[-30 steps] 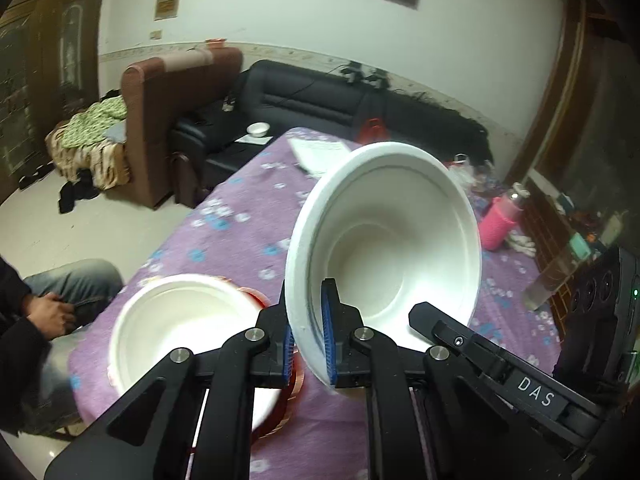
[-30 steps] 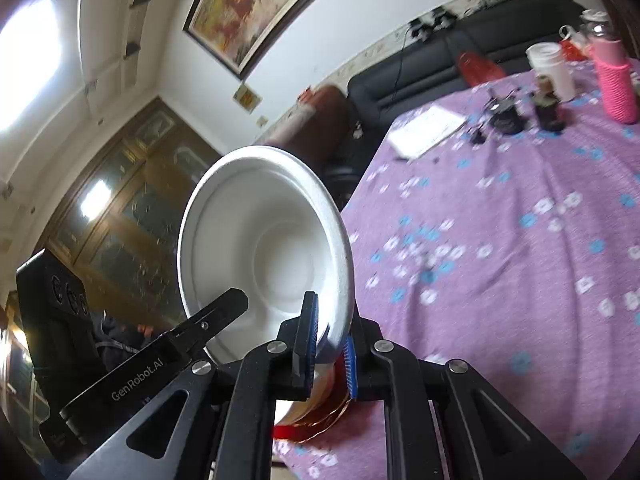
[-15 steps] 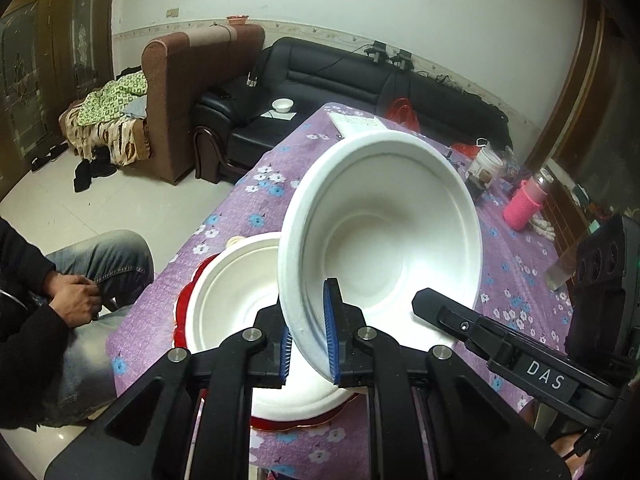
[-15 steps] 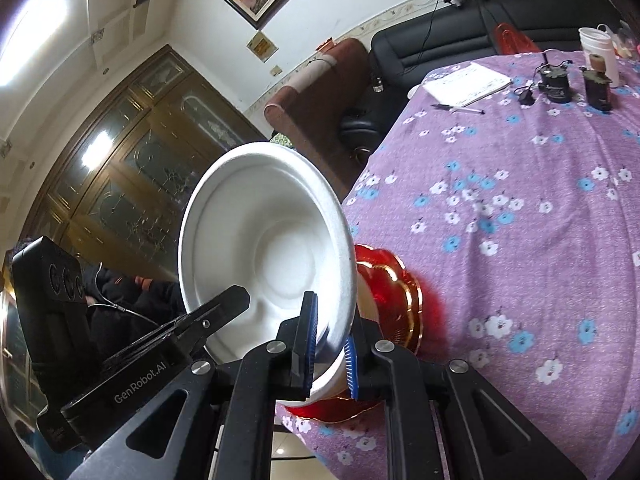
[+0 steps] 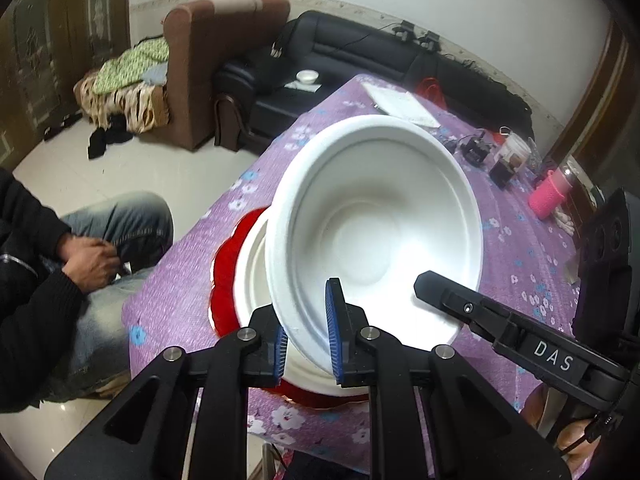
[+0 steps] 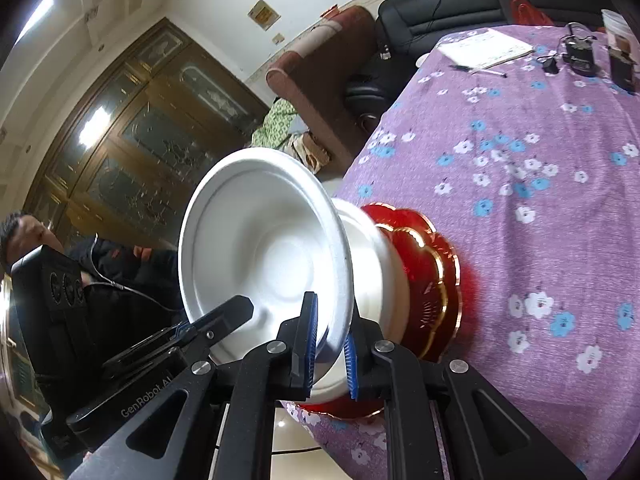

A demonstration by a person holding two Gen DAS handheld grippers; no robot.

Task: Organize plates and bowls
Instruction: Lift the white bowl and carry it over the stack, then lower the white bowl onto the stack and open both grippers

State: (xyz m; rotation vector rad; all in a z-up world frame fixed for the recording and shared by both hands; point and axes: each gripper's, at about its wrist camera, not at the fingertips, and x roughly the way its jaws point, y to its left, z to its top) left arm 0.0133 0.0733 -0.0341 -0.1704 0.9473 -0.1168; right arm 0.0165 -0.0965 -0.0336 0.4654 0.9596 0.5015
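Note:
Both grippers hold one white foam bowl [image 5: 376, 224] by its rim. My left gripper [image 5: 306, 332] is shut on the near rim, and my right gripper [image 6: 330, 338] is shut on the opposite rim of the same bowl [image 6: 264, 256]. The bowl is tilted, just above a second white bowl [image 5: 250, 280] that sits on red gold-edged plates [image 5: 224, 276] near the table's corner. In the right wrist view the lower bowl [image 6: 380, 272] and the plates [image 6: 432, 280] lie right behind the held bowl.
The purple flowered tablecloth [image 6: 540, 184] covers the table. A notebook [image 5: 404, 104], small dark items, a cup [image 5: 514, 152] and a pink bottle [image 5: 548, 196] stand at the far end. A seated person [image 5: 48, 264] is close to the left table edge.
Both grippers have carried the white bowl down and over the stack. It now hangs just above the bowl on the red plates. Both grips have stayed shut.

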